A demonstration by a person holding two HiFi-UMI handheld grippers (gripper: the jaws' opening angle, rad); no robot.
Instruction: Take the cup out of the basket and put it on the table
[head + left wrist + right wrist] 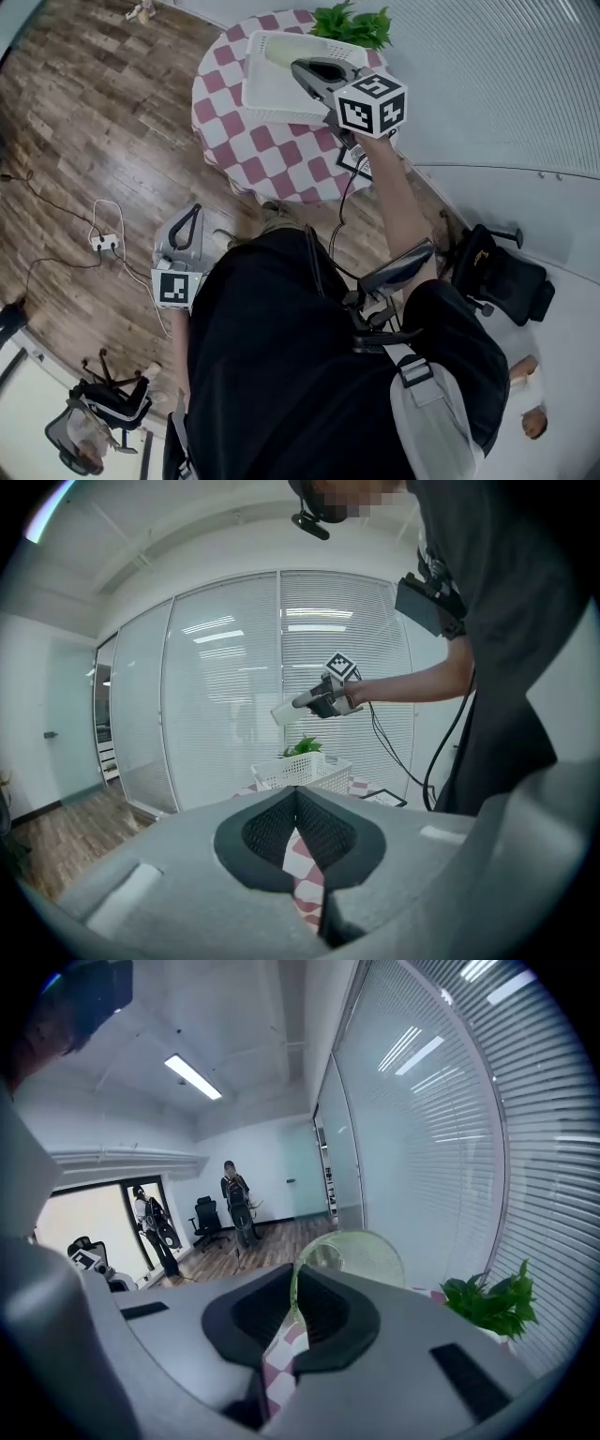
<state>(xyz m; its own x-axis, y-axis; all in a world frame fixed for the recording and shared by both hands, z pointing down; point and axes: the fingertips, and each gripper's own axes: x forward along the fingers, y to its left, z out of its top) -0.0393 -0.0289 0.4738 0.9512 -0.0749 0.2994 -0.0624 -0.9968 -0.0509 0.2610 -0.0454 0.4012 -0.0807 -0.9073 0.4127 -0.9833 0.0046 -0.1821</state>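
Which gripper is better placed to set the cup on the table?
Right: the right gripper holds the cup by its rim above the basket; the left gripper hangs shut, empty, away from the table.

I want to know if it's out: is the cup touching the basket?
Apart. The left gripper view shows the cup hanging clearly above the basket, with blinds between.

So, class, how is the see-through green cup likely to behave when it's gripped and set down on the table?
The cup looks thin and see-through, so it is probably light plastic. The right claw pinches only one wall at the rim, so the wall may flex or the cup may swing. It seems taller than wide, so it could tip on the table.
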